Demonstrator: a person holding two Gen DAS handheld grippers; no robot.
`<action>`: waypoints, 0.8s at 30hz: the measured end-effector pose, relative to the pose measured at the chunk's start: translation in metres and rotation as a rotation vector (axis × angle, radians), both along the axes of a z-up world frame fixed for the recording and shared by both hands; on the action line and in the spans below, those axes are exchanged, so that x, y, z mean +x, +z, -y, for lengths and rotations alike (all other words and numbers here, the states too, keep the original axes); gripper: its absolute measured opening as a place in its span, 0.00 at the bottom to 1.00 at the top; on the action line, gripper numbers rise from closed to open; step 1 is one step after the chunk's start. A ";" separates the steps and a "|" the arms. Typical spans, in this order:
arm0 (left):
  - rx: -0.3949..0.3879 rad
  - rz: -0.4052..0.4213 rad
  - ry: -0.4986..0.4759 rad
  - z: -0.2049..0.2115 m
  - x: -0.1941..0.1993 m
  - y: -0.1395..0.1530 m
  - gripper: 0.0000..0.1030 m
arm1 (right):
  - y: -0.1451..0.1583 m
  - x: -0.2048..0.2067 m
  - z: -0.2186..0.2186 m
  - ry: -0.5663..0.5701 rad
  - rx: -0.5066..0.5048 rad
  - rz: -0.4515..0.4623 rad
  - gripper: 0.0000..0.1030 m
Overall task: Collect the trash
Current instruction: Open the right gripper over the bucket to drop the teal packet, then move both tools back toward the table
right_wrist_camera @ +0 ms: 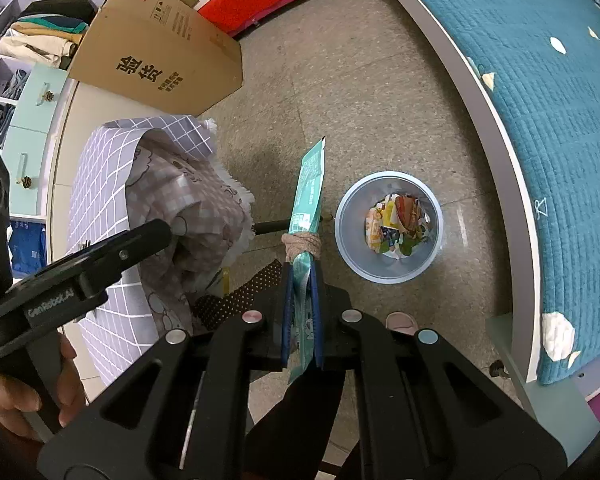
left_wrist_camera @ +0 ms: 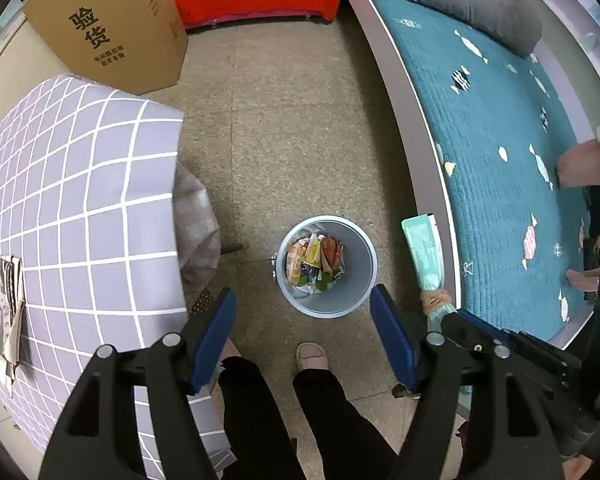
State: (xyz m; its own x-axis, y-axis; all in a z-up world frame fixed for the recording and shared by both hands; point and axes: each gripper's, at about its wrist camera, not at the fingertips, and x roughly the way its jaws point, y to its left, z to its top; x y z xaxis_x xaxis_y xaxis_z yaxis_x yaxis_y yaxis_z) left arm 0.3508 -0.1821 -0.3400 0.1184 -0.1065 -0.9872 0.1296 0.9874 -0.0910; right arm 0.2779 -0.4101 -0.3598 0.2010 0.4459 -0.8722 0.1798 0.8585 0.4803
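Right wrist view: teal wrapper clamped in right gripper, jaws tight on its lower end, held beside the bin, not yet over it. Bin already holds a pile of wrappers; this drop remains. Left gripper hangs above the bin, jaws wide apart, empty.

Open floor lies around the bin, whose mouth is unblocked from above. The table closes the left side, the bed the right, a box stands far left.
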 end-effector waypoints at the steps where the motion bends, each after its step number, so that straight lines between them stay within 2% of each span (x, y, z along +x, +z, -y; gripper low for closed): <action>1: 0.001 -0.001 0.003 -0.002 0.000 0.000 0.66 | 0.000 0.001 -0.001 0.002 -0.002 0.002 0.09; 8: -0.003 0.005 0.010 -0.009 0.000 0.003 0.66 | -0.001 0.010 -0.006 -0.003 -0.008 0.004 0.09; 11: -0.006 0.007 0.013 -0.010 0.000 0.004 0.66 | -0.003 0.015 -0.005 -0.017 -0.015 0.012 0.15; 12: -0.008 0.008 0.015 -0.011 0.000 0.005 0.66 | -0.004 0.016 -0.005 -0.021 -0.017 0.008 0.29; 13: -0.008 0.007 0.017 -0.012 0.000 0.005 0.66 | -0.004 0.017 -0.005 -0.029 -0.040 0.006 0.54; 14: -0.010 0.008 0.018 -0.013 0.000 0.005 0.66 | -0.003 0.017 -0.005 -0.033 -0.053 0.013 0.59; 24: -0.027 0.026 0.026 -0.016 -0.005 0.013 0.66 | 0.009 0.011 -0.002 -0.038 -0.055 0.027 0.59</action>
State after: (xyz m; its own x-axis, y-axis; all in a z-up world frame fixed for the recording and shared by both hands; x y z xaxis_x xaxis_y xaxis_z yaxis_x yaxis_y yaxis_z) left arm 0.3455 -0.1665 -0.3266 0.1467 -0.1298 -0.9806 0.1065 0.9877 -0.1148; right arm 0.2886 -0.4081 -0.3508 0.2408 0.3889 -0.8892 0.2008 0.8764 0.4377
